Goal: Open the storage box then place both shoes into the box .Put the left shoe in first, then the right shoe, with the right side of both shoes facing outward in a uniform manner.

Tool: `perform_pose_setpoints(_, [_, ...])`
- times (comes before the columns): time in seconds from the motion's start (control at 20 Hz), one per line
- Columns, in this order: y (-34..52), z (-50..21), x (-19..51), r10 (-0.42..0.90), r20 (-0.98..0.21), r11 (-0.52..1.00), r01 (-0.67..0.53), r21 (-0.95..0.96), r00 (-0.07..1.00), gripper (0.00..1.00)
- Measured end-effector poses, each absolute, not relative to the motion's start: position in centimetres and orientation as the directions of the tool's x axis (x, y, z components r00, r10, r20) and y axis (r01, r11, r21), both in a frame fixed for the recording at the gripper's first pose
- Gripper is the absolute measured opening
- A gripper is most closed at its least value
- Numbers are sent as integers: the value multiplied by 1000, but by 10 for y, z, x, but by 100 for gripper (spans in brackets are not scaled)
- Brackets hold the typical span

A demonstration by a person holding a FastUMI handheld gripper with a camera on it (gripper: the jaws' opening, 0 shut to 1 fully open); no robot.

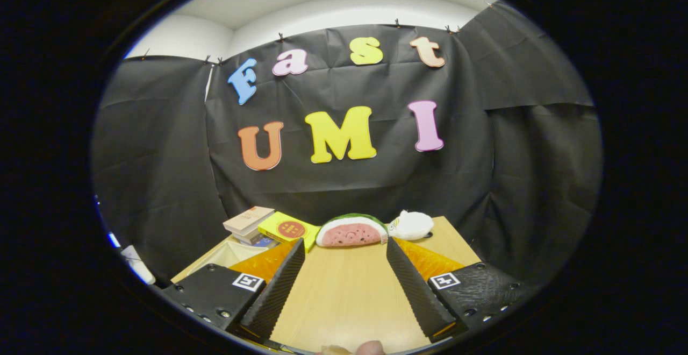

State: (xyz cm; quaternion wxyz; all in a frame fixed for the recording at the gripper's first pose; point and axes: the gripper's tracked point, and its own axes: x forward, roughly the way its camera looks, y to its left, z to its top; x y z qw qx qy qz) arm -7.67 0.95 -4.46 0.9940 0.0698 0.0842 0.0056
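While the tool (345,279) gapes wide, empty | bare table (344,290) between fingers | watermelon slice (351,231) beyond.

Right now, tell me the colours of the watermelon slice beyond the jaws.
Watermelon slice: green rind, white band, pink-red flesh, seen in the gripper view.

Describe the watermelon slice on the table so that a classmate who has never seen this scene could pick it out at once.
Start at the wooden table and look beyond the open gripper to the far edge by the black cloth. The watermelon slice lies there, between a yellow box and a white plush toy. It alone is a half-round with green rind and pink flesh.
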Motion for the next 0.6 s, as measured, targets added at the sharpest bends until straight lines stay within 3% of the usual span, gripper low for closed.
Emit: perform_pose_setpoints(0.6, [40,-44,-60,78,-177,990,-55,134,981,96])
